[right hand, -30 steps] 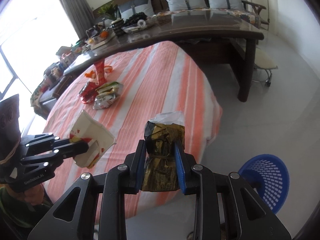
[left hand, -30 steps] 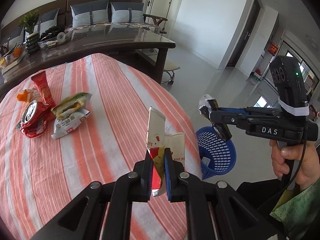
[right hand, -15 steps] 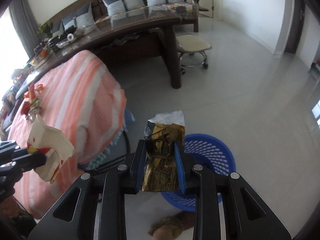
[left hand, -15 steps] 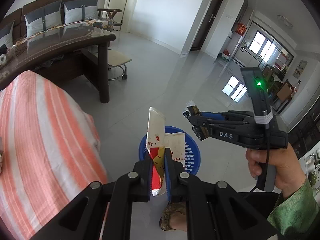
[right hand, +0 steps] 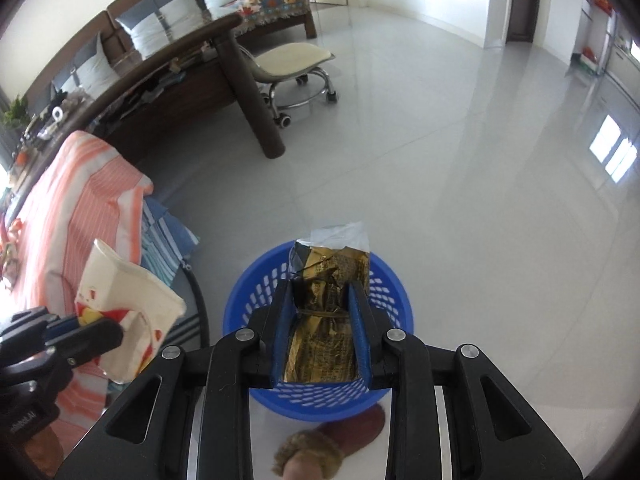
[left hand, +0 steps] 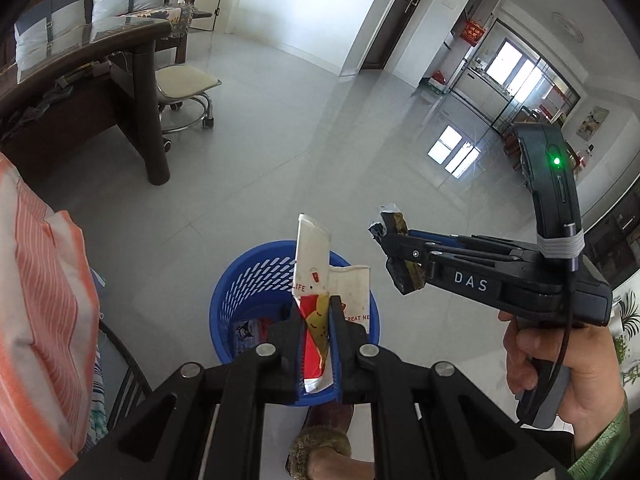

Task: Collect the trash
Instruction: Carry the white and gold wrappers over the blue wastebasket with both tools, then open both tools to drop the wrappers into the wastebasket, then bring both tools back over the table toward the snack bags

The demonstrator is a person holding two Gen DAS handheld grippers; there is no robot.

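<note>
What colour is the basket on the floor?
Blue; the basket shows best in the right wrist view.

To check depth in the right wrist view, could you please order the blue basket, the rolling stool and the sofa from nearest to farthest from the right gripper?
From the right gripper:
1. Blue basket, on the floor directly below.
2. Rolling stool, mid-floor beside the dark table's leg.
3. Sofa, against the far wall, upper left.

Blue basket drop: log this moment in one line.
left hand-held gripper: shut on paper wrapper | right hand-held gripper: shut on gold wrapper | both above blue basket
</note>
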